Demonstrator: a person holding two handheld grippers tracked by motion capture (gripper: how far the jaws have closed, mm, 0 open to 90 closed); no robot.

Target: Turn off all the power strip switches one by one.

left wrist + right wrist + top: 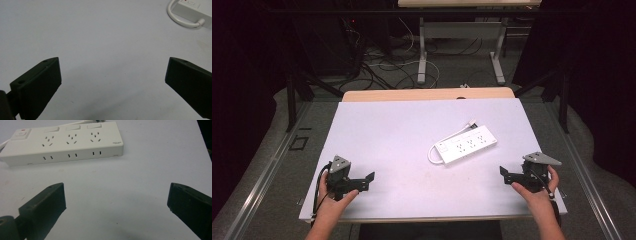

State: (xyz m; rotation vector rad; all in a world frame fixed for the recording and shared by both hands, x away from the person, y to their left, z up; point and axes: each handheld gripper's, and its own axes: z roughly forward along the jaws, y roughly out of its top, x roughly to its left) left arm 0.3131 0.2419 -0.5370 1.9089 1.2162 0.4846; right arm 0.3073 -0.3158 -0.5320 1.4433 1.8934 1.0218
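Observation:
A white power strip with three socket groups and a looped white cord lies flat right of the middle of the white table top. In the right gripper view the power strip sits just beyond the wide-apart black jaws of my right gripper. My left gripper is open over bare table, with the strip's cord end at the upper right. From above, the left gripper rests near the front left and the right gripper near the front right, each held by a hand.
The table's front edge runs just under both hands and its right edge is close to the right gripper. Behind the table are a wooden strip, floor cables and the legs of another table.

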